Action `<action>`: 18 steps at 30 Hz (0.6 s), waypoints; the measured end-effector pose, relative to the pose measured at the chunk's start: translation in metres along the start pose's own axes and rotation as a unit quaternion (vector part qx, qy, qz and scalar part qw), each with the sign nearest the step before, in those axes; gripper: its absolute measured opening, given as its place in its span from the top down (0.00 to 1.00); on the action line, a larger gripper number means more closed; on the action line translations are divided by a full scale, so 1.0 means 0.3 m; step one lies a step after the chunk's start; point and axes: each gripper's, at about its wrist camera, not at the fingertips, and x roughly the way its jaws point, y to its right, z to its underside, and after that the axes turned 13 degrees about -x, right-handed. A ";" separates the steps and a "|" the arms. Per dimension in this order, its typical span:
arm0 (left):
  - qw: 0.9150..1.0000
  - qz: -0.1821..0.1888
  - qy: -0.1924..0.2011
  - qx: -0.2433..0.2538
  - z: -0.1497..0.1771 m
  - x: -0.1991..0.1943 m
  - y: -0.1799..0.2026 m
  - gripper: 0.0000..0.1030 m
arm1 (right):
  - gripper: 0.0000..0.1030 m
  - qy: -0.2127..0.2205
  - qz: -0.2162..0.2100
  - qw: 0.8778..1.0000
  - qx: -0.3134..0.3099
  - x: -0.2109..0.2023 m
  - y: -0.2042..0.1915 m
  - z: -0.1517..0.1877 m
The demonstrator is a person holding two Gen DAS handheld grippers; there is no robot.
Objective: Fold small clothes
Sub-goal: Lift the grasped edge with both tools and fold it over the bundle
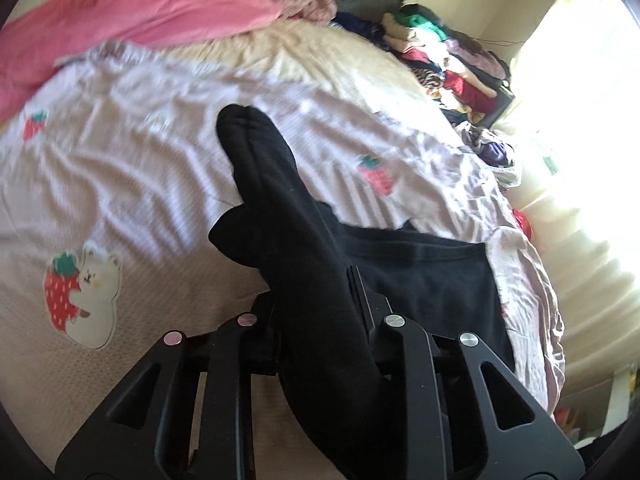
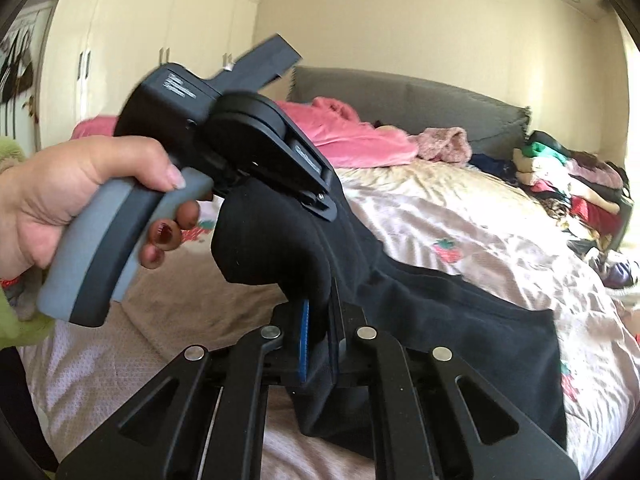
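Note:
A small black garment lies partly on the bed, with one part lifted. My left gripper is shut on a bunched black fold that rises up over its fingers. In the right wrist view my right gripper is shut on the same black garment, its blue pads pinching the cloth. The left gripper's body, held in a hand, grips the cloth just above and left of the right gripper. The rest of the garment trails right across the bed.
The bed is covered by a pale pink strawberry-print sheet. Pink clothes lie at the head by the grey headboard. A pile of mixed clothes sits at the far right. White wardrobes stand behind.

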 end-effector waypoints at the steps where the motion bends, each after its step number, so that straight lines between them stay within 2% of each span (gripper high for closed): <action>1: 1.000 0.003 0.004 0.007 0.005 -0.012 0.035 0.83 | 0.94 0.002 0.005 1.000 0.005 -0.012 0.014 0.006; 9: 0.999 0.006 0.027 0.047 0.055 -0.044 0.260 0.83 | 0.94 0.017 0.035 0.998 0.049 -0.139 0.114 0.081; 18: 0.997 -0.001 0.015 0.071 0.111 0.018 0.381 0.83 | 0.94 0.010 0.049 0.995 0.087 -0.189 0.192 0.173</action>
